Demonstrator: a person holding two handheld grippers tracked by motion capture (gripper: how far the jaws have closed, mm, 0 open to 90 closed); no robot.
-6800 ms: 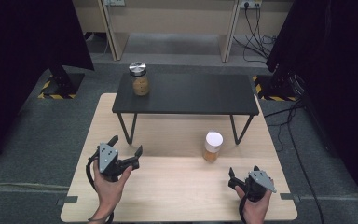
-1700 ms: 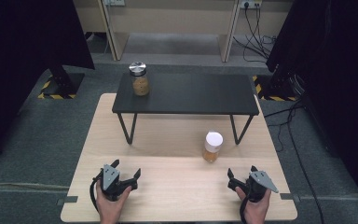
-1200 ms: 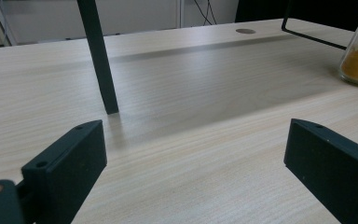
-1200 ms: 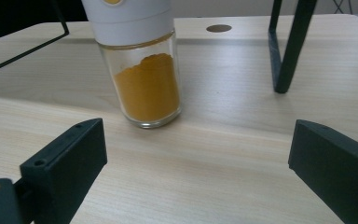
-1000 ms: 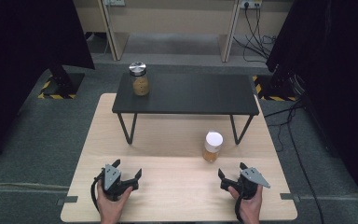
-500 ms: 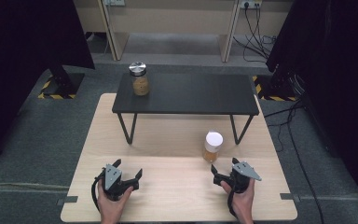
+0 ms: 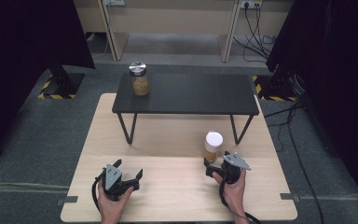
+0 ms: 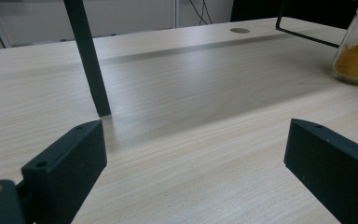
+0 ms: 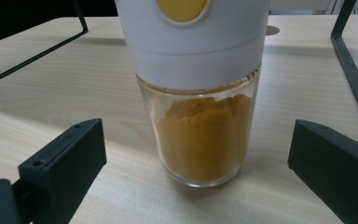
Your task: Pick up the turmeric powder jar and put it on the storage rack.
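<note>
High view had the right tool (image 7: 213, 164) spread just short of the white-capped spice jar (image 7: 213, 145) on the wooden bench (image 7: 177, 135), left tool (image 7: 128, 170) spread too, left gripper view caught that jar (image 8: 357, 51) far right, right gripper view had it (image 9: 200, 93) upright between its wide jaws, not touching

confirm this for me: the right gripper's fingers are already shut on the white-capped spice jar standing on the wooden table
Not quite. The right gripper is open: in the right gripper view its fingers stand apart on either side of the white-capped spice jar, not touching it. The jar does stand on the wooden table.

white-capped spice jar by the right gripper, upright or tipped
Upright: the spice jar stands on its glass base on the wooden table, white cap on top.
</note>
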